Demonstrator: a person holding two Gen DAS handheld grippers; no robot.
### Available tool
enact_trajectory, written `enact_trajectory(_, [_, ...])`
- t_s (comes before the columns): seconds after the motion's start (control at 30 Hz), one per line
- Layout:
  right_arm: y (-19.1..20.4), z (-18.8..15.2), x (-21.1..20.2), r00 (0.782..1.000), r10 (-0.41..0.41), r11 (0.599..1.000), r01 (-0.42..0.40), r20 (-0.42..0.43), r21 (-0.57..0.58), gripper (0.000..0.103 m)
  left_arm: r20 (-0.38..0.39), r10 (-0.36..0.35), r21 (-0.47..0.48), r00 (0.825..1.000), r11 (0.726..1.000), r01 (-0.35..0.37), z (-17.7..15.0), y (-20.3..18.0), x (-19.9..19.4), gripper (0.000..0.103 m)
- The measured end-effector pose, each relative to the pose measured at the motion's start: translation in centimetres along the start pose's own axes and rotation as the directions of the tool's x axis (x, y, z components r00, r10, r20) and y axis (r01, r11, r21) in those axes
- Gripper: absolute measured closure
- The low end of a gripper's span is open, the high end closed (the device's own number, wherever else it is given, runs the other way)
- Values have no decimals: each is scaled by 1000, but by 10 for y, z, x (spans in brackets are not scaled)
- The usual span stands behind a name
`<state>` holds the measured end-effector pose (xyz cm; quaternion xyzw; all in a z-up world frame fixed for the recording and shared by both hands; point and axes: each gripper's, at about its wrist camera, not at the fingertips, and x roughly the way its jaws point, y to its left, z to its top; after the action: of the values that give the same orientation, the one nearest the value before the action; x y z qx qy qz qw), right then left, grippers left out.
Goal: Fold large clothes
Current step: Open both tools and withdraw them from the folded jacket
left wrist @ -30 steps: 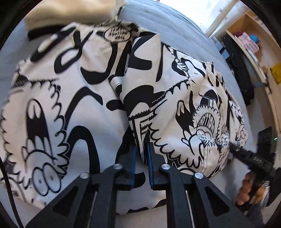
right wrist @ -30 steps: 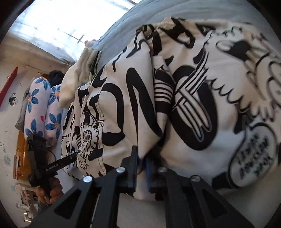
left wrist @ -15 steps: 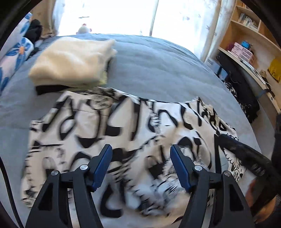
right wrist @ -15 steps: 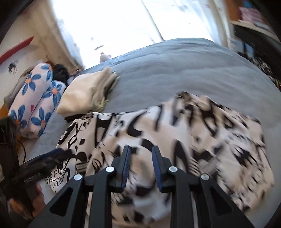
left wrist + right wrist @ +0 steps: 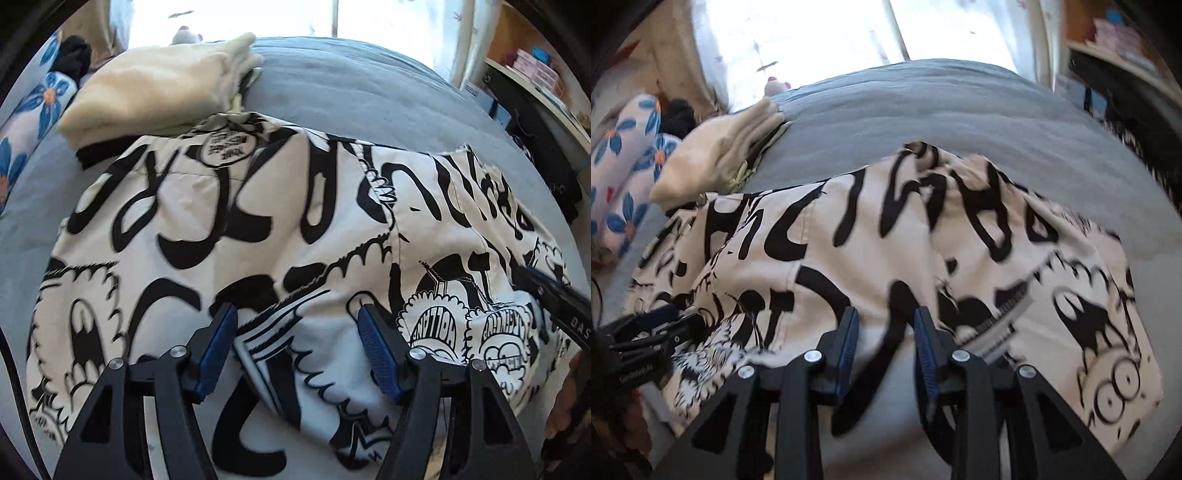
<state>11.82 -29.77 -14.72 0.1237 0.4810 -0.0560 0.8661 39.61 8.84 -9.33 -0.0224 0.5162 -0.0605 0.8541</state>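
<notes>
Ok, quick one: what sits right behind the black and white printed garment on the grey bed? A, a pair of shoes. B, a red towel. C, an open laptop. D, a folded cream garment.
D: a folded cream garment lies on the grey bed at the far edge of the black and white printed garment.

A bedroom in a home: a bed (image 5: pixel 351 96) under a grey cover, a flowered pillow (image 5: pixel 624 177) at its edge, folded clothes (image 5: pixel 159 88), a bright curtained window (image 5: pixel 812 40), and probably shelves (image 5: pixel 532 70) alongside.
</notes>
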Motion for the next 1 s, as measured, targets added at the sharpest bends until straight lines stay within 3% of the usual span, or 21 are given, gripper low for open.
enact_trajectory(0.17, [12,-6,-27,999,-27,999,28,20,-24,70,17,25,-28,1000,999,-25,-3,8,-30,36])
enact_trajectory(0.47, [50,1,-81,997,61,998,-60,52,-21,70,86,81,-30,993,996,-78,-11,6,-101,36])
enact_trajectory(0.63, [58,5,-123,990,107,994,-104,93,-28,70,103,56,-56,993,997,-51,-19,13,-136,36])
enact_trajectory(1.0, [79,-5,-204,983,124,987,-108,133,-120,70,153,49,-20,987,999,-46,-49,6,-193,36])
